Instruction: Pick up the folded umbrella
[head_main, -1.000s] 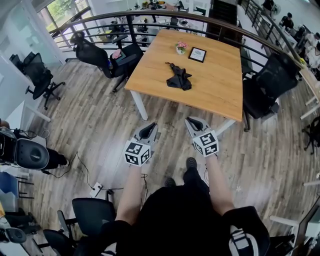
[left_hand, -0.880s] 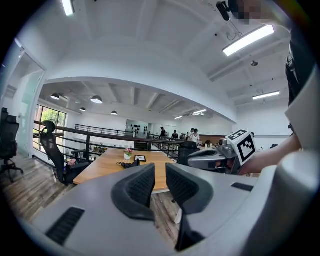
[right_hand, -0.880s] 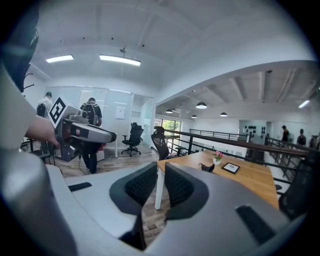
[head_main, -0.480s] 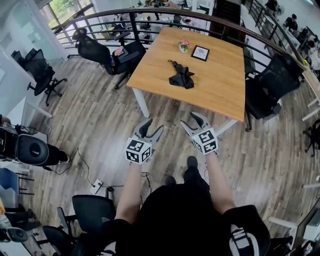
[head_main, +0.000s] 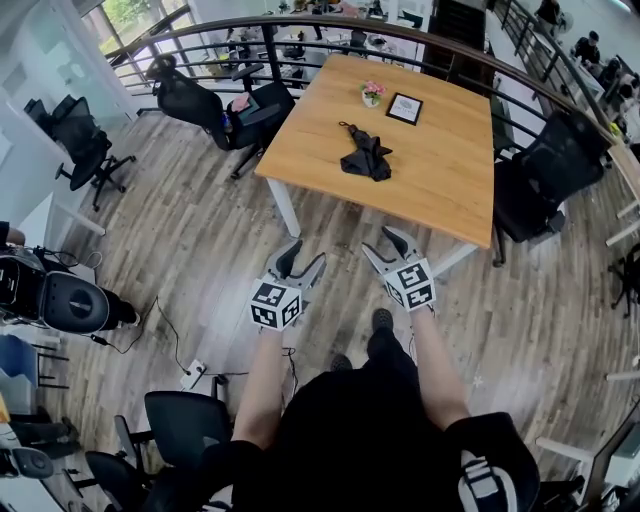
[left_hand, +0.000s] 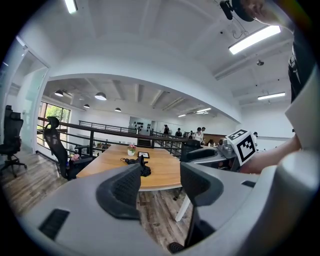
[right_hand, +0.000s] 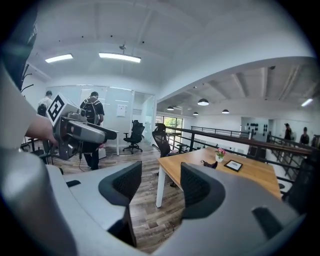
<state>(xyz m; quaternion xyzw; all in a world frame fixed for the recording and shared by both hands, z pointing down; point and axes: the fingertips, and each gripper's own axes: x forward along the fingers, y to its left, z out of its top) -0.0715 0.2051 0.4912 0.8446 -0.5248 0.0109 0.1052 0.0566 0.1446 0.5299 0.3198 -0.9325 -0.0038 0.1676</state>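
Folded umbrella (head_main: 366, 158), black, lies on the wooden worktop (head_main: 440, 190) in the upper centre of the head view. It sits just below a small flower pot (head_main: 371, 94) and a framed picture (head_main: 404, 108), clear of both, with nothing touching it. Left gripper (head_main: 305, 255) and right gripper (head_main: 382, 243) are side by side at frame centre over the wood floor (head_main: 200, 260), short of the worktop's near edge and well apart from the umbrella. Both point toward the worktop. Left gripper's jaws have just been opening and stand wide apart with nothing between them; its own view shows only floor and the far worktop in the gap. Right gripper's jaws have also just been opening and are likewise spread and empty. Black office chairs (head_main: 200, 105) stand at the upper left of the worktop and at its right side.
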